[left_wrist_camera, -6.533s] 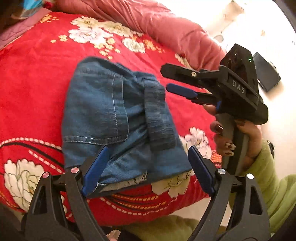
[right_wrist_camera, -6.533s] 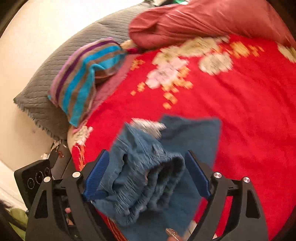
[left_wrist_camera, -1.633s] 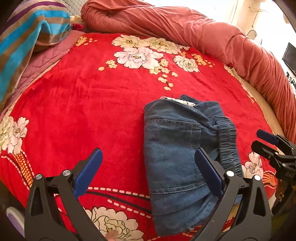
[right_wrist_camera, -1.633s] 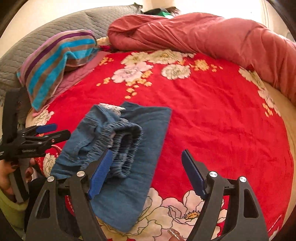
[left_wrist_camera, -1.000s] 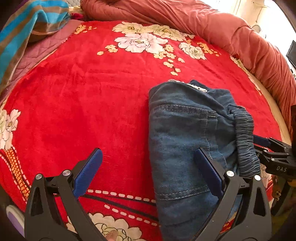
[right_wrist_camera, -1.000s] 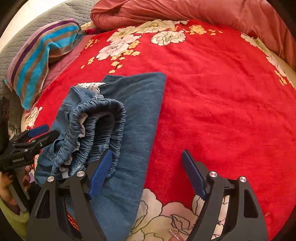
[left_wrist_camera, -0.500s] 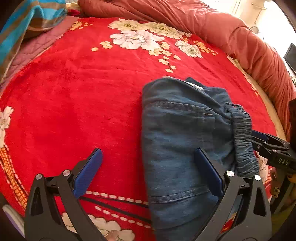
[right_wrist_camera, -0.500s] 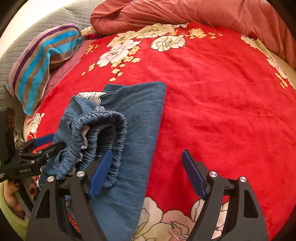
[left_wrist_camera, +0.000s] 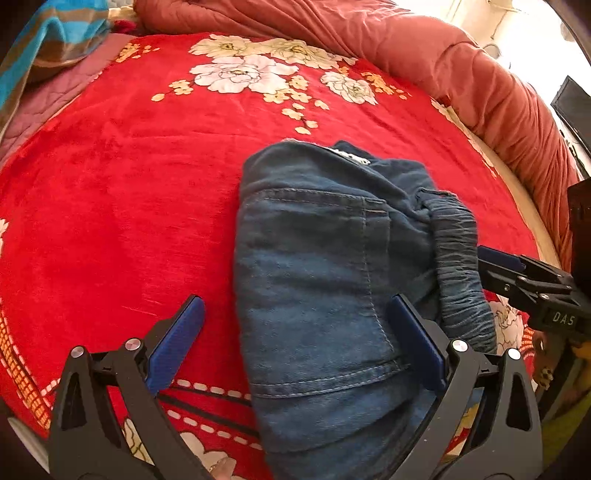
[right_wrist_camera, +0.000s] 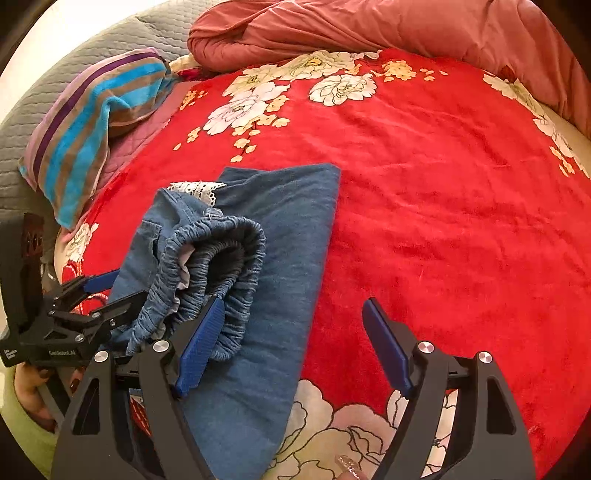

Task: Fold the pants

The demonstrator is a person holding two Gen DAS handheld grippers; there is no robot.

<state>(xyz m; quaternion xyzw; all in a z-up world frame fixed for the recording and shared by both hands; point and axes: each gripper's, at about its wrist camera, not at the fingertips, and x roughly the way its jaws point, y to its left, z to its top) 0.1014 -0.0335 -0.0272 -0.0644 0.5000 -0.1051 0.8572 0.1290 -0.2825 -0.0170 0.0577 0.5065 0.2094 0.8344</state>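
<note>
Folded blue denim pants (left_wrist_camera: 325, 280) lie on a red floral blanket (left_wrist_camera: 110, 206), back pocket up, the gathered elastic waistband (right_wrist_camera: 218, 266) bunched open at one side. My left gripper (left_wrist_camera: 295, 339) is open, its jaws straddling the near end of the pants. My right gripper (right_wrist_camera: 291, 343) is open, its left finger (right_wrist_camera: 199, 343) against the waistband, its right finger over bare blanket. Each gripper shows in the other view: the right one (left_wrist_camera: 524, 280) at the waistband's side, the left one (right_wrist_camera: 92, 295) at the pants' far edge.
A rolled pink quilt (right_wrist_camera: 388, 26) runs along the far edge of the bed. A striped pillow (right_wrist_camera: 92, 122) and a grey quilted cushion (right_wrist_camera: 22, 147) lie at the far left. A dark screen (left_wrist_camera: 576, 107) stands beyond the bed edge.
Both grippers have come in closer to the pants. The waistband now touches my right gripper's left finger. The pants have stayed folded in place.
</note>
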